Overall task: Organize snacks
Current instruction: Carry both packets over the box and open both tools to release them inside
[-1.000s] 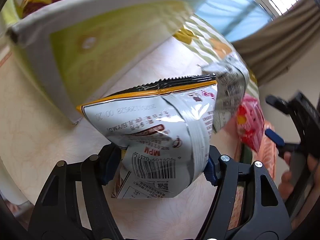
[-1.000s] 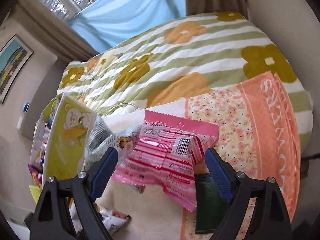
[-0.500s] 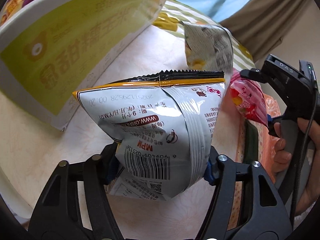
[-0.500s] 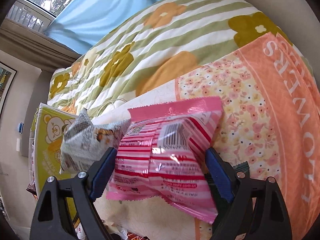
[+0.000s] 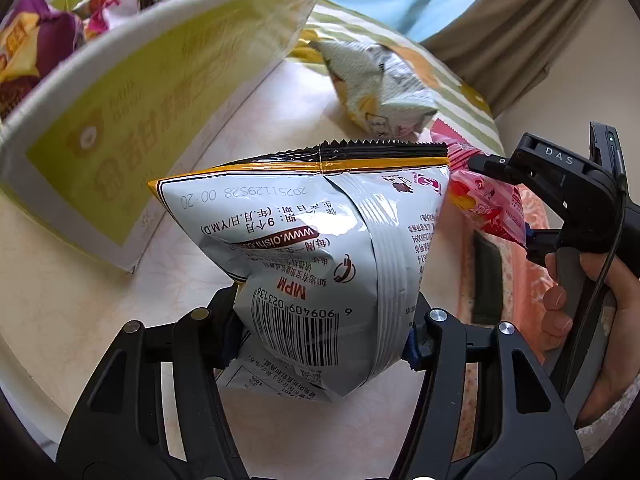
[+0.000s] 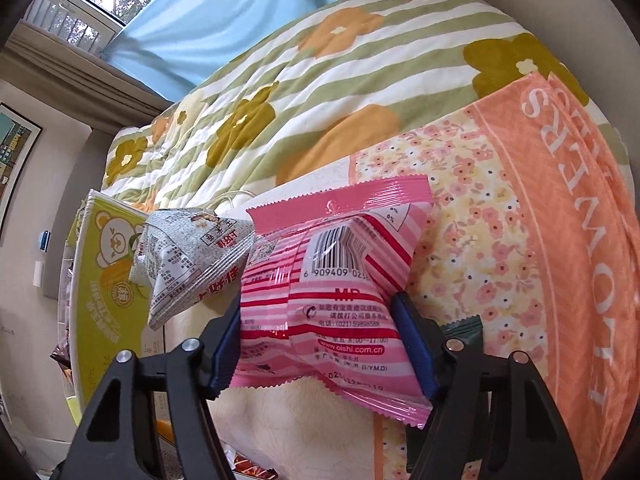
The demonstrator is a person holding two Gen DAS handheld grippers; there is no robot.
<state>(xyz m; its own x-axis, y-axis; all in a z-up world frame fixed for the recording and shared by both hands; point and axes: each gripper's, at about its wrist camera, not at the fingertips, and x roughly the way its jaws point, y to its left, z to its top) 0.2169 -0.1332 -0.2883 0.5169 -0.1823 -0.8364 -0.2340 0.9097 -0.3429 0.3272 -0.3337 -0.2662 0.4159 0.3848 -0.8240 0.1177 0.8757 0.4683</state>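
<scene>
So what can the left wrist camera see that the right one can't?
Only the left view: a silver bag between the left fingers, which are closing on it, snacks inside the box, and the hand holding the right tool.
Only the right view: a pink barcode, a picture, a window.
Both: the green box, a pale bag, the pink bag, an orange cloth.

Bright daylight comes from the window (image 6: 72, 12). Glare glints on the silver bag (image 5: 320, 248). Shadows are soft; fisheye edges bend and darken, slightly blurred.
</scene>
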